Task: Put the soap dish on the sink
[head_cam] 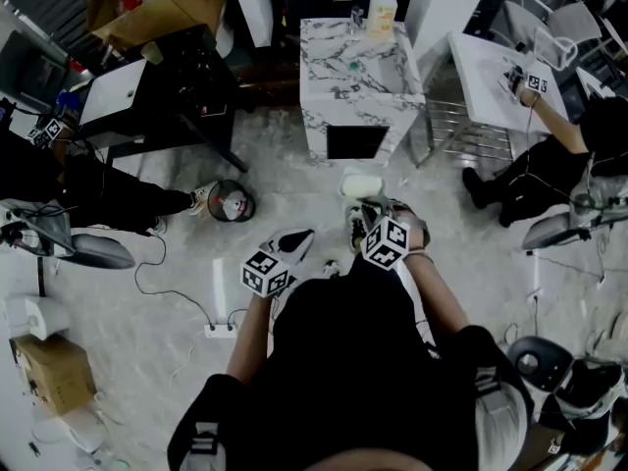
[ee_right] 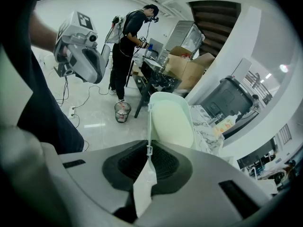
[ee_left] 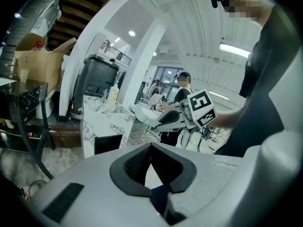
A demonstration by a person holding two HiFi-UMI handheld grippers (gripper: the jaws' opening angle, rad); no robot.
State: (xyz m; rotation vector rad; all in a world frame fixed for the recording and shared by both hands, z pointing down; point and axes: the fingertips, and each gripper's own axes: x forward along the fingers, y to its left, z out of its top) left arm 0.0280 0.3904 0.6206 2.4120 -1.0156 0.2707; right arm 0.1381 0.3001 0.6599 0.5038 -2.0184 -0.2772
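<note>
Carrying the soap dish in mid-air, well short of the marble sink, the right gripper is clamping its fingers on the thin rim. The left gripper is idling empty, fingers together. The dish is looking light, rigid and probably slick, so the rim seems the place to grip.

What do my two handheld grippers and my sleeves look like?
The left gripper and right gripper both have pale grey, rounded plastic bodies with black ribbed jaw pads. Each carries a marker cube printed with black-and-white square patterns. The person wears a black short-sleeved top.
</note>
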